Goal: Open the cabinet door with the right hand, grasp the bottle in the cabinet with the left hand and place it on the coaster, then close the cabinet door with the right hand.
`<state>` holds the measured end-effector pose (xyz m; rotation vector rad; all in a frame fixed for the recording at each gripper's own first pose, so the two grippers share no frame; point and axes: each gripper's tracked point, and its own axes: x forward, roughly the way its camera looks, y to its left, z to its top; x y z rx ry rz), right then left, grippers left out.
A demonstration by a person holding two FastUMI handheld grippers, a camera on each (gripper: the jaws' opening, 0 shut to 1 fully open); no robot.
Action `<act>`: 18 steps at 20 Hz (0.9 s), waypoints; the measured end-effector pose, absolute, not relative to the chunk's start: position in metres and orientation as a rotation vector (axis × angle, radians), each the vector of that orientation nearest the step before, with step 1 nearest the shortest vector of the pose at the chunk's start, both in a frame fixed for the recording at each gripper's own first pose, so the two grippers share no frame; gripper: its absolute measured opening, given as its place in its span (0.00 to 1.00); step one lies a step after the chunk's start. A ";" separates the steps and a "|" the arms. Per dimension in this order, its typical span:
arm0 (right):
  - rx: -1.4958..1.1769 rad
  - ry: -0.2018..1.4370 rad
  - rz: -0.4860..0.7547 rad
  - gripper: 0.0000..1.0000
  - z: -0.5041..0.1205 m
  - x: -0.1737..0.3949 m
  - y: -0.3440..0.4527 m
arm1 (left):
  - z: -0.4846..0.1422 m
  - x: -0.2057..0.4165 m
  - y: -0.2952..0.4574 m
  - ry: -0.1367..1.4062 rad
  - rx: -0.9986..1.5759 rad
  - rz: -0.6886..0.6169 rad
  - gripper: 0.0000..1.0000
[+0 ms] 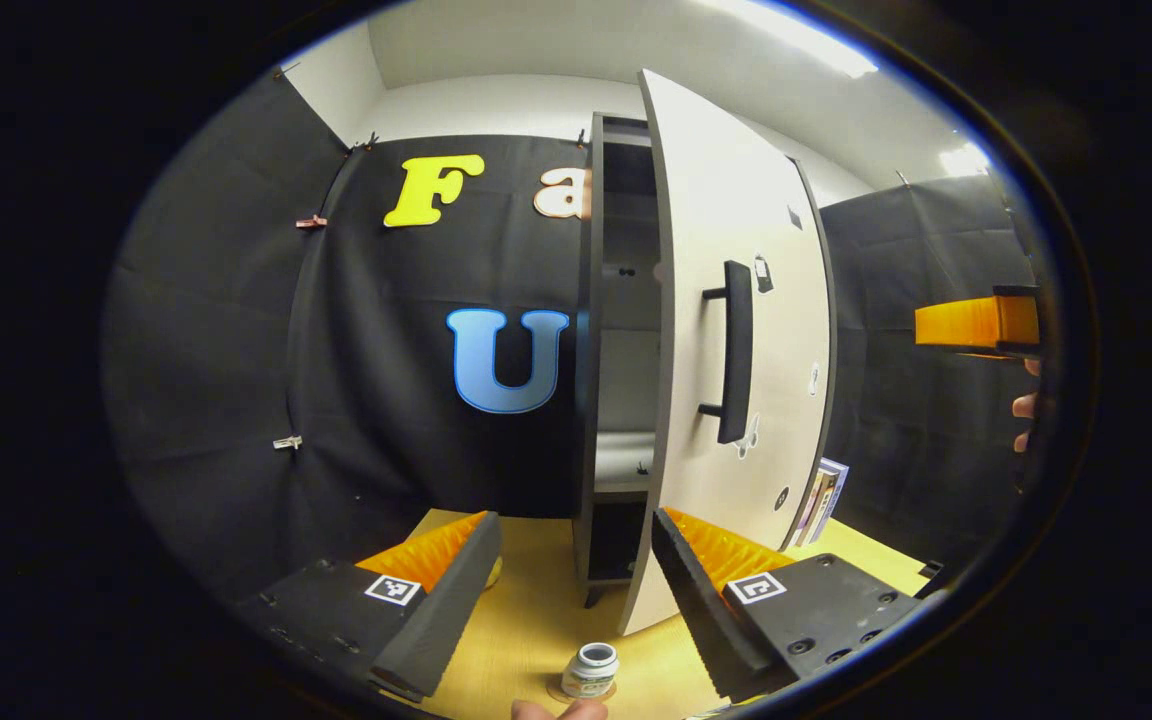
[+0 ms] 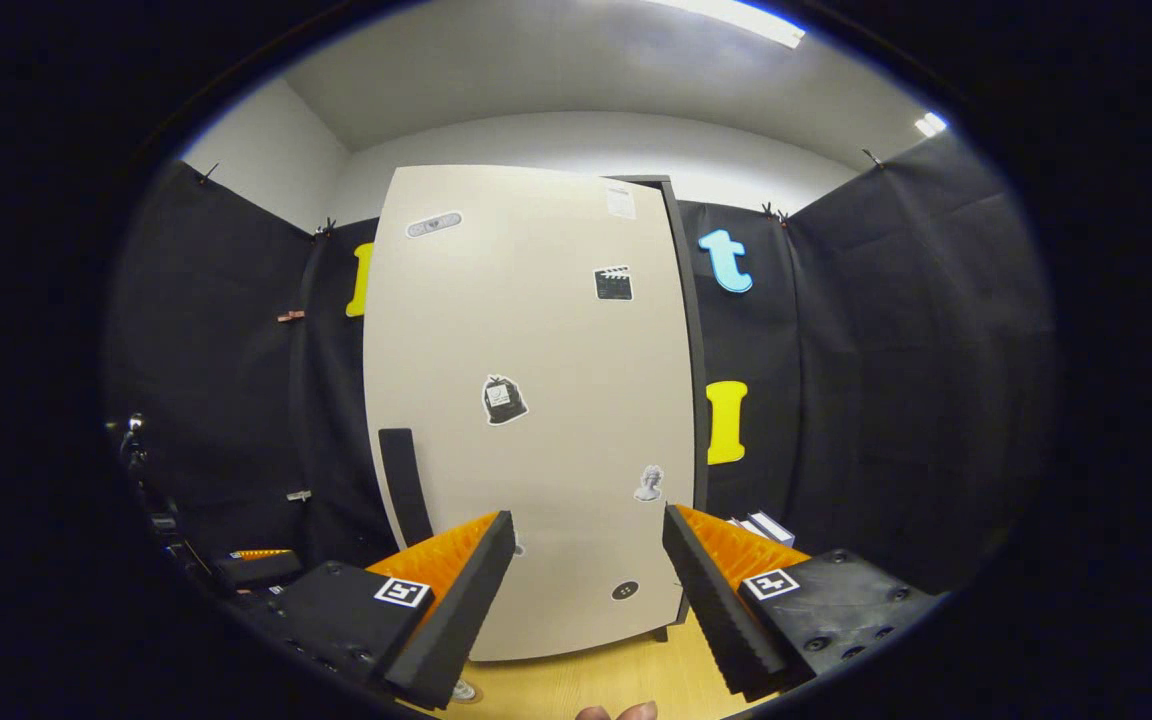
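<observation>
With the bottle [image 1: 590, 670] already standing on the coaster [image 1: 604, 691] at the near table edge, your left gripper [image 1: 576, 580] holds nothing: its jaws stand wide apart above and just behind the bottle, clear of the cap. This is the correct posture after release, since it leaves the bottle upright and undisturbed.

Your right gripper [image 2: 586, 590] is likewise spread open and empty. It faces the outer panel of the door [image 2: 536, 400], near but not touching it, which suits a push rather than a grasp.

Beyond the bottle, in the left gripper view, the cabinet [image 1: 616, 330] stands on the table [image 1: 536, 620] with the door swung partly out, its edge toward you. The handle [image 1: 736, 350] sits on the outer face, within reach of the right side. The shelf visible through the gap appears bare, though most of the interior is hidden.

Judged from this layout, only the closing step remains. Keep the left gripper back so the swinging door has a free path.
</observation>
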<state>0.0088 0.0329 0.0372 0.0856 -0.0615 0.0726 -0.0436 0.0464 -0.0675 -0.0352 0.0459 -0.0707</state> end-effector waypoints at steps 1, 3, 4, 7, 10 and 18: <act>0.085 -0.060 0.067 0.97 0.036 0.009 0.031 | -0.068 -0.044 0.044 0.049 -0.034 -0.072 0.96; 0.085 -0.057 0.058 0.97 0.034 0.010 0.028 | -0.071 -0.045 0.042 0.060 -0.039 -0.073 0.95; 0.085 -0.055 0.056 0.97 0.033 0.009 0.027 | -0.071 -0.045 0.041 0.064 -0.045 -0.074 0.95; 0.086 -0.054 0.050 0.97 0.029 0.009 0.023 | -0.064 -0.047 0.041 0.059 -0.055 -0.072 0.95; 0.091 -0.048 0.042 0.97 0.023 0.009 0.017 | -0.061 -0.047 0.039 0.052 -0.044 -0.073 0.95; 0.101 -0.057 0.015 0.97 0.018 0.004 0.009 | -0.053 -0.049 0.030 0.042 -0.054 -0.079 0.95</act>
